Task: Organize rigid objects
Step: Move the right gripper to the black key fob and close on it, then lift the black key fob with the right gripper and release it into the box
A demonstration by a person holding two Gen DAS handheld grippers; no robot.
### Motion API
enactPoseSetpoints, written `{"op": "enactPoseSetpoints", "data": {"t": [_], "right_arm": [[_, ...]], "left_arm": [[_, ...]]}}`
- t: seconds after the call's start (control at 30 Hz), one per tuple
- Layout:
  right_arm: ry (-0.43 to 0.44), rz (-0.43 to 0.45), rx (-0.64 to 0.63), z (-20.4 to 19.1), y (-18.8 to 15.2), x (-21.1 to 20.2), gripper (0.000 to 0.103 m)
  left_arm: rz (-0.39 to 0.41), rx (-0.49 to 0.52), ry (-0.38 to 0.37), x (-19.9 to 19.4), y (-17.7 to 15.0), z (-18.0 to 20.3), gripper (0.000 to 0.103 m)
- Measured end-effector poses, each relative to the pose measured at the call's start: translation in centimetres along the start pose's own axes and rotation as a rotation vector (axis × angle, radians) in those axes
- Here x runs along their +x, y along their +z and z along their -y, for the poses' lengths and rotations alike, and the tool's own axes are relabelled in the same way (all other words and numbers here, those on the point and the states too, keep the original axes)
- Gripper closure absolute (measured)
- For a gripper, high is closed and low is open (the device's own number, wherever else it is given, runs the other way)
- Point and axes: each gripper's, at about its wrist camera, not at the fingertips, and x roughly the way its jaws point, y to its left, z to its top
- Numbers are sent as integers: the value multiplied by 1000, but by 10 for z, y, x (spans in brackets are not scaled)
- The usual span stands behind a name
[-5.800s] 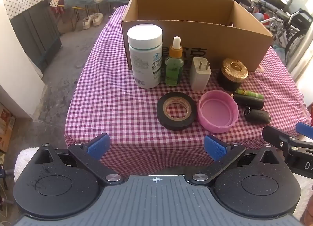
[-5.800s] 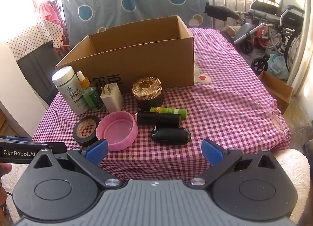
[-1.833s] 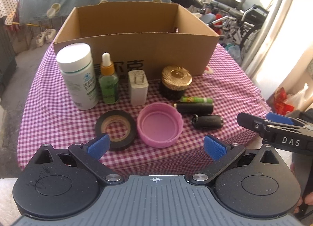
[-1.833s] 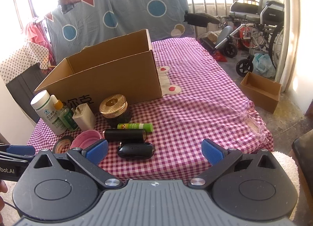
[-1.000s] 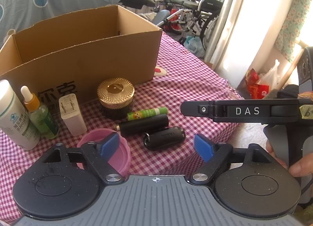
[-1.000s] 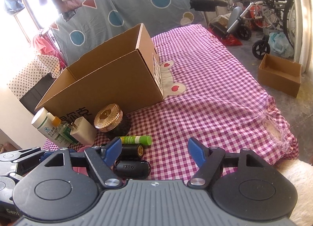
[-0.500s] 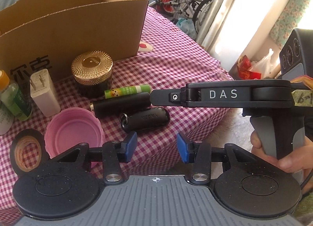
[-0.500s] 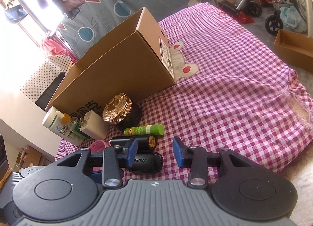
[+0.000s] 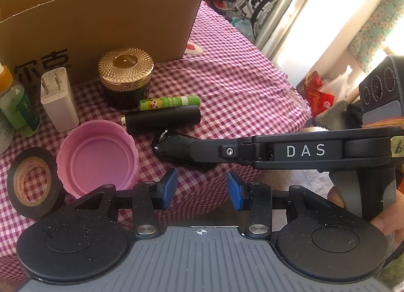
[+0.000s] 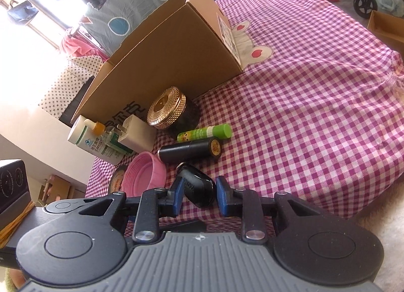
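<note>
A big brown cardboard box (image 9: 106, 14) stands open at the back of the table, on a pink checked cloth (image 10: 315, 115). I cannot see what is inside it. Black printed characters show on its front, and a white label is stuck on its side.

In front of the box sit a dark jar with a gold lid (image 9: 125, 78), a white plug (image 9: 58, 98), a green dropper bottle (image 9: 17, 105) and a white pill bottle (image 10: 97, 141). A pink lid (image 9: 97, 154) lies open side up with nothing in it, beside a roll of black tape (image 9: 31, 182).

The black key fob (image 10: 198, 189) is small, smooth and rounded, with a ring at one end. It lies near the table's front edge, just beside a black tube (image 9: 162, 119) and a green stick (image 9: 169, 102).

The right gripper (image 10: 197, 197) is closing its blue pads around the fob. "DAS" is written on its arm. The left gripper (image 9: 200, 188) is narrowed with nothing between its pads.
</note>
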Motion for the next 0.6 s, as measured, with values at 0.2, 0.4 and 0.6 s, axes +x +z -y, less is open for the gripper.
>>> {"op": "enactPoseSetpoints", "data": {"t": [0.2,0.4,0.6], "right_arm": [[48,-43,35,1,3,5,73],[78,-83,53,4,13,15,78],[101,-115,70,7,17,21,84]], "left_arm": [[0,2,7,1,0,-1,59],[6,20,24,3,1,2,58],[12,21,42,5,5,-1,56]]}}
